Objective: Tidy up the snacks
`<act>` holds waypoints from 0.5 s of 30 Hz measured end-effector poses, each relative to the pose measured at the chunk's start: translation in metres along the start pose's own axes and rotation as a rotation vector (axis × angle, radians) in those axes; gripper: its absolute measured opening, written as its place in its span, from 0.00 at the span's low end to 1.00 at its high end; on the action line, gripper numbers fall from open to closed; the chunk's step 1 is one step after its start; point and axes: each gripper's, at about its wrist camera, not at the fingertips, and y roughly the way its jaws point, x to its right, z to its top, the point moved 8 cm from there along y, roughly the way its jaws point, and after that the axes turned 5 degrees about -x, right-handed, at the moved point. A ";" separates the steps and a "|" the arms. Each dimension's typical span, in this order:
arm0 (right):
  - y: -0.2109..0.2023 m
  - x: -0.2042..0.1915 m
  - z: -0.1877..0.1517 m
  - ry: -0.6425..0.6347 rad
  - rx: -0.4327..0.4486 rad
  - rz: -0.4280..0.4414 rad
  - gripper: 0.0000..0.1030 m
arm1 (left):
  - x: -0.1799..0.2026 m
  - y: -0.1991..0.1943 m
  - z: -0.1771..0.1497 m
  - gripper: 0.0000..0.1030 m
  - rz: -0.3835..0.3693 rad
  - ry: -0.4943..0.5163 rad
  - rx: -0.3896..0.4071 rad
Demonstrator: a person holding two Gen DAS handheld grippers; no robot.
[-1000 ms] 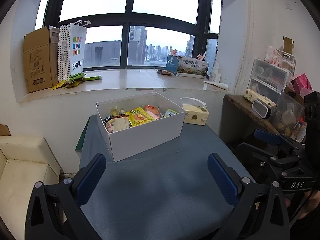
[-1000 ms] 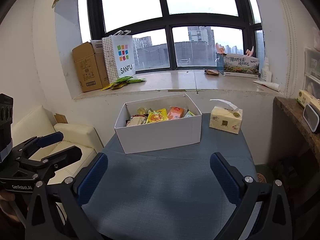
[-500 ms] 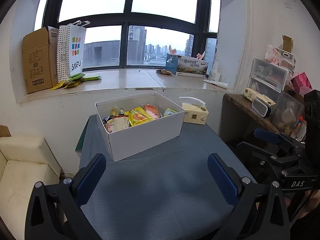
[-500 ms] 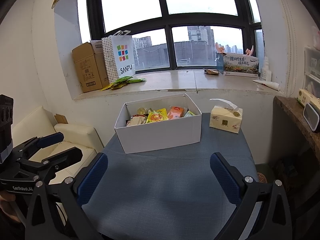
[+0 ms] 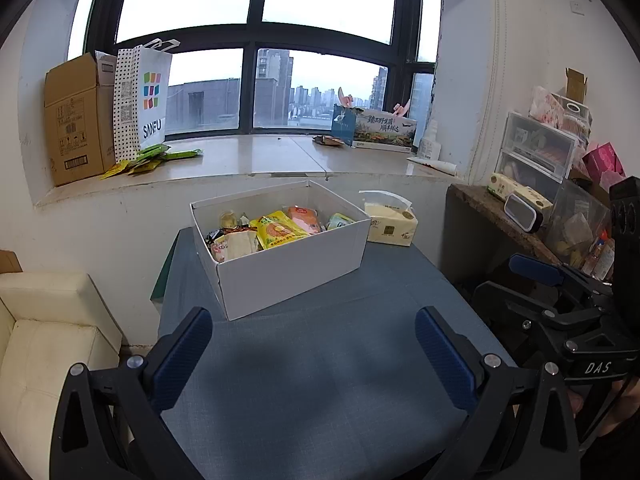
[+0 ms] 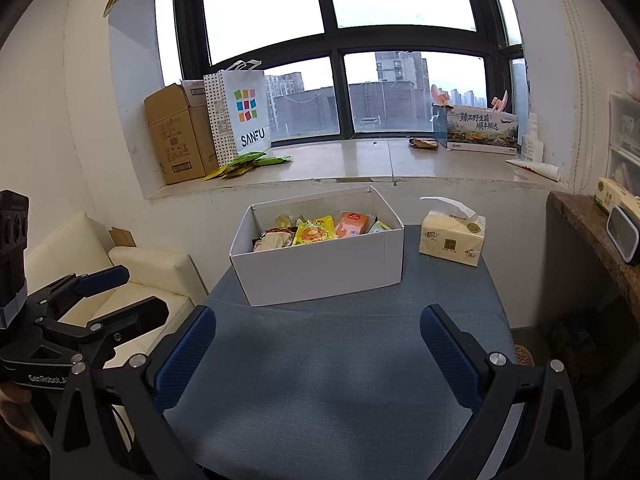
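- Two grippers hover over the near end of the blue table (image 5: 320,380), both spread wide and holding nothing: left gripper (image 5: 314,354), right gripper (image 6: 318,354).
- Straight ahead of both sits the white box (image 6: 320,270), open-topped, with snack packets (image 6: 314,232) heaped inside.
- Those packets look light, crinkly and slippery; pinching a flat sealed edge seems the safest hold.
- Box walls stand tall, so a reach probably has to go in from above.
- Plenty of bare table lies between fingers and box; a tissue pack (image 6: 452,238) sits just right of the box.
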 end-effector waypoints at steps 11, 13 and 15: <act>0.000 -0.001 -0.001 -0.003 -0.001 0.000 1.00 | 0.001 0.000 -0.001 1.00 -0.002 0.000 -0.005; 0.000 -0.001 0.000 -0.003 -0.001 0.000 1.00 | 0.001 0.000 -0.001 1.00 -0.001 0.000 -0.005; 0.000 0.000 0.000 -0.002 -0.001 0.000 1.00 | 0.001 0.000 -0.002 1.00 -0.002 0.001 -0.004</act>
